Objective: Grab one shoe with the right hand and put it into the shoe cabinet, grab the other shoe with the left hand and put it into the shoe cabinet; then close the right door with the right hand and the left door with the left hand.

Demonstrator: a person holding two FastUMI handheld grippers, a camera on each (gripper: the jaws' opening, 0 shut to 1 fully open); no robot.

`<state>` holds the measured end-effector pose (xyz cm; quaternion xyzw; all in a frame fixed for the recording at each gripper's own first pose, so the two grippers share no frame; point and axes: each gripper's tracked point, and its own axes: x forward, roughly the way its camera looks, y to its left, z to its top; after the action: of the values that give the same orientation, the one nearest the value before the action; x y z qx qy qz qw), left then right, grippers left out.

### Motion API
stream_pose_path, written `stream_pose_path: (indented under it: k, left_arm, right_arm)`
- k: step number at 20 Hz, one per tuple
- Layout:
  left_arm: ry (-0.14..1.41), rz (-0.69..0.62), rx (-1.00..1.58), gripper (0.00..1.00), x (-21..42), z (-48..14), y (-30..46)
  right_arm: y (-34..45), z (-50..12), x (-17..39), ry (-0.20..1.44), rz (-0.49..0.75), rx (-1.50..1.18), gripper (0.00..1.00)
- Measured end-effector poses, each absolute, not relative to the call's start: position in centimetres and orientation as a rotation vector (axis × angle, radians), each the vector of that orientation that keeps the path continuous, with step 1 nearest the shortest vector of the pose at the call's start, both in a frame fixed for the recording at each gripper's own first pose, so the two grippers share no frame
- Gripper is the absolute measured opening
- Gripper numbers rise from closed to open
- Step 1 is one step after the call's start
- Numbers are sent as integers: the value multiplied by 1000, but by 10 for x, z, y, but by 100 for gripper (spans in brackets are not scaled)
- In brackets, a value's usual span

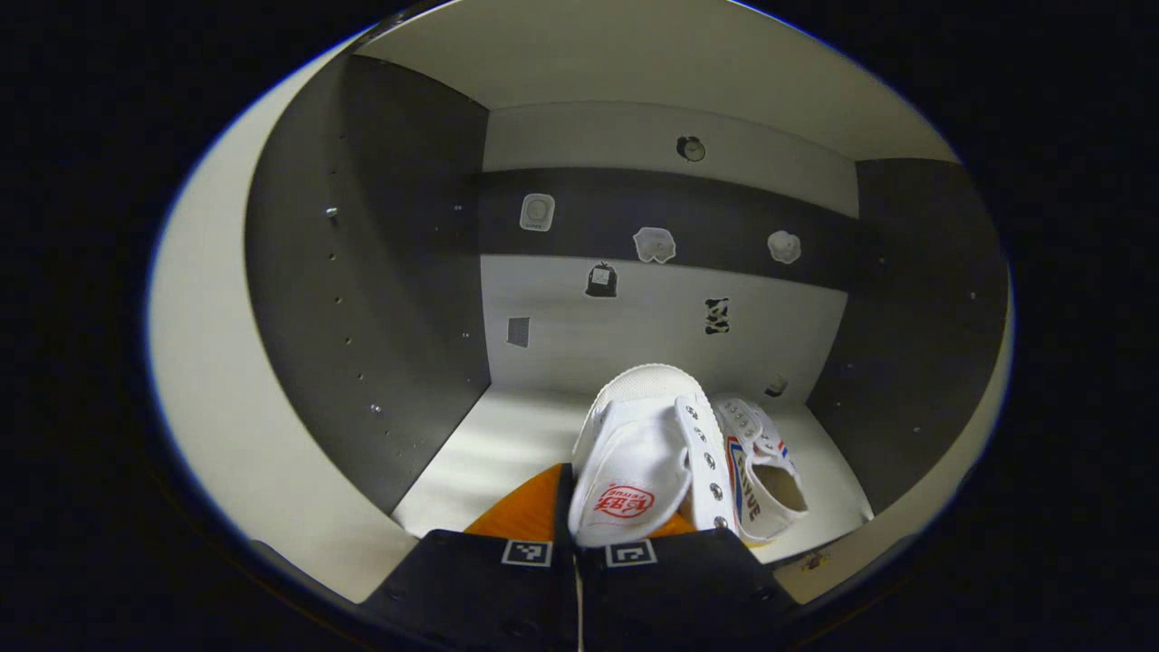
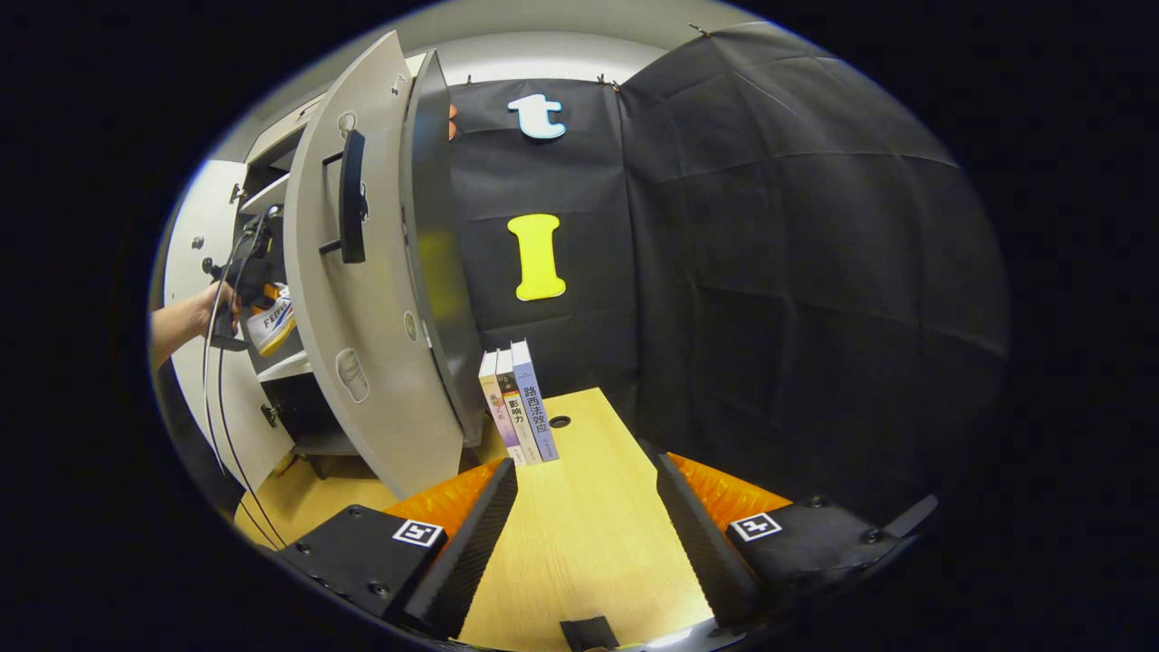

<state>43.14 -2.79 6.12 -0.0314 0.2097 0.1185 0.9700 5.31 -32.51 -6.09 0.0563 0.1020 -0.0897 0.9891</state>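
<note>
Two white canvas sneakers sit inside the grey-and-white shoe cabinet (image 1: pixel 362 299): one rests on the shelf floor (image 1: pixel 489 453) at the right, while the other white sneaker (image 1: pixel 634 462) is pinched at its heel by the left hand-held gripper (image 1: pixel 579 534). The right hand-held gripper (image 2: pixel 589 525) hangs wide apart and empty above the pale wooden tabletop (image 2: pixel 589 507), near the open right door (image 2: pixel 362 299). To finish well, I judge the held sneaker should be lowered flat beside its mate before the fingers part.

Black cloth wall (image 2: pixel 770 272) behind a light wood table (image 2: pixel 579 534). Three books (image 2: pixel 518 403) upright on table near wall. Pale ceiling strip (image 2: pixel 543 45) above cloth, evenly lit.
</note>
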Motion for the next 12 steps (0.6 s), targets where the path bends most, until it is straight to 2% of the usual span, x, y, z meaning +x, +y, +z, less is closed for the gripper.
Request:
stream_pose_path:
  k: [5,7,12]
  left_arm:
    - [543,290,-22,7,495,32,-22]
    - [583,317,66,7,507,18,-17]
    - [629,328,97,7,528,-1,-13]
  right_arm:
    - [-340,-67,54,224,-202,96,99]
    - [-344,-70,56,232,-214,92,99]
    - [-351,-72,56,231,-233,86,99]
